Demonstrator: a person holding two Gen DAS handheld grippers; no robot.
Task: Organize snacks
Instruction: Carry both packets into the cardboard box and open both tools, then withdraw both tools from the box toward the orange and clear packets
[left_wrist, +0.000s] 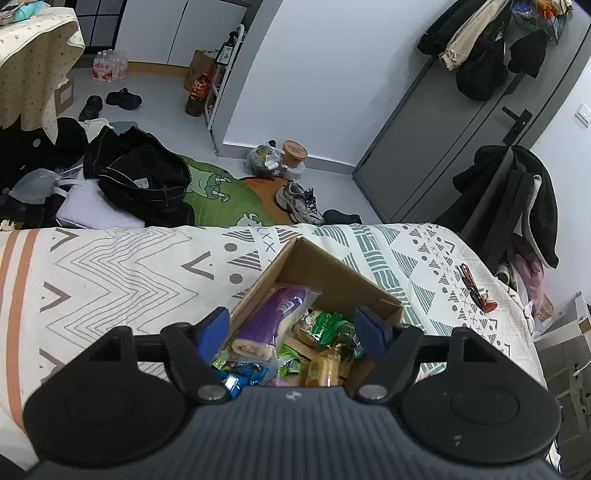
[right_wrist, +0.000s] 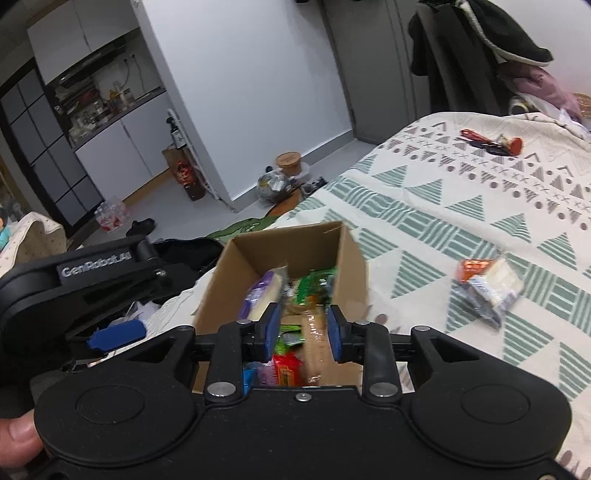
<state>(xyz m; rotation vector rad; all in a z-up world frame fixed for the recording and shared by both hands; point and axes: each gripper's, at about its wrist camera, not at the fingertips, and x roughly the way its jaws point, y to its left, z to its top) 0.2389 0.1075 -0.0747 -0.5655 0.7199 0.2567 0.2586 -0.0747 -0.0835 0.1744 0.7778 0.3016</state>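
An open cardboard box (left_wrist: 325, 269) (right_wrist: 258, 247) sits on the patterned bedspread and holds several wrapped snacks. Among them are a purple roll-cake pack (left_wrist: 273, 317) (right_wrist: 258, 291), green packets (left_wrist: 325, 321) and a long tan biscuit pack (right_wrist: 314, 343). My left gripper (left_wrist: 293, 328) hangs over the box, open wide, with nothing between its fingers. My right gripper (right_wrist: 303, 328) hovers above the box's near end, open, its pads apart on either side of the tan pack. One clear-wrapped snack with an orange label (right_wrist: 487, 288) lies loose on the bedspread to the right of the box.
Red-framed glasses and small items (left_wrist: 476, 291) (right_wrist: 491, 142) lie near the bed's far right corner. The left gripper's body (right_wrist: 92, 273) is just left of the box. Beyond the bed edge (left_wrist: 184, 227), clothes, shoes and bags cover the floor. A coat-draped chair (left_wrist: 517, 199) stands at the right.
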